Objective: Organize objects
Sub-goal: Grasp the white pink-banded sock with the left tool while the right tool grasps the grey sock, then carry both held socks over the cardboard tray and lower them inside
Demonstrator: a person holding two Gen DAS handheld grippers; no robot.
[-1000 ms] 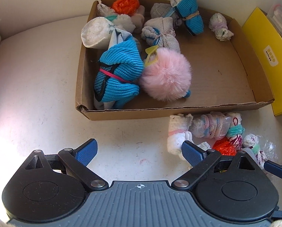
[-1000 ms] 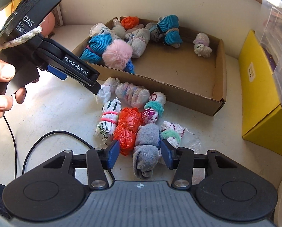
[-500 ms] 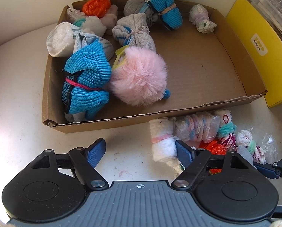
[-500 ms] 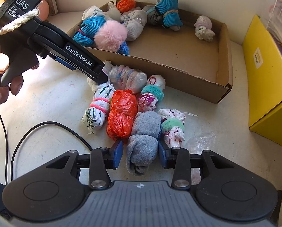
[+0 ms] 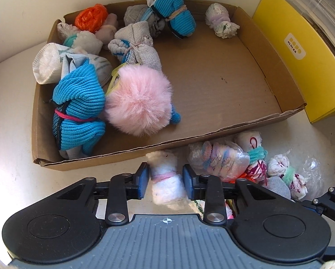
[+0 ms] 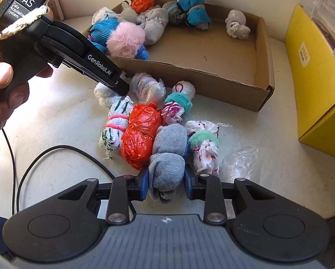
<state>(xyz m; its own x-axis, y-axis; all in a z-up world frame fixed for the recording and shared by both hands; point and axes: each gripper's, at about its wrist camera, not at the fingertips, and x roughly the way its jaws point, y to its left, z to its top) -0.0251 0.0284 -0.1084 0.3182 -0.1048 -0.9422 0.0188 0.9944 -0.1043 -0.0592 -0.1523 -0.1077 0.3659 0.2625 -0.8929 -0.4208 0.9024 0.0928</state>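
A shallow cardboard tray (image 5: 212, 132) (image 6: 212, 78) holds several rolled sock bundles, among them a fluffy pink ball (image 5: 138, 100) and a blue knit bundle (image 5: 77, 109). More bundles lie on the white table in front of it. My left gripper (image 5: 165, 180) is shut on a white fluffy bundle with a pink band (image 5: 165, 174) (image 6: 103, 93), which rests on the table. My right gripper (image 6: 166, 185) is shut on a grey sock roll (image 6: 167, 157), with an orange bundle (image 6: 140, 134) to its left and a white bundle with a green band (image 6: 203, 148) to its right.
A yellow box (image 5: 302, 56) (image 6: 313, 78) stands right of the tray, with clear plastic bins behind it. A crumpled clear bag (image 6: 239, 163) lies on the table at the right. A black cable (image 6: 44, 157) loops over the table at the left. The wall is close behind the tray.
My left gripper moved right, over the white fluffy bundle, and closed on it. My right gripper moved forward around the grey sock roll and narrowed onto it.
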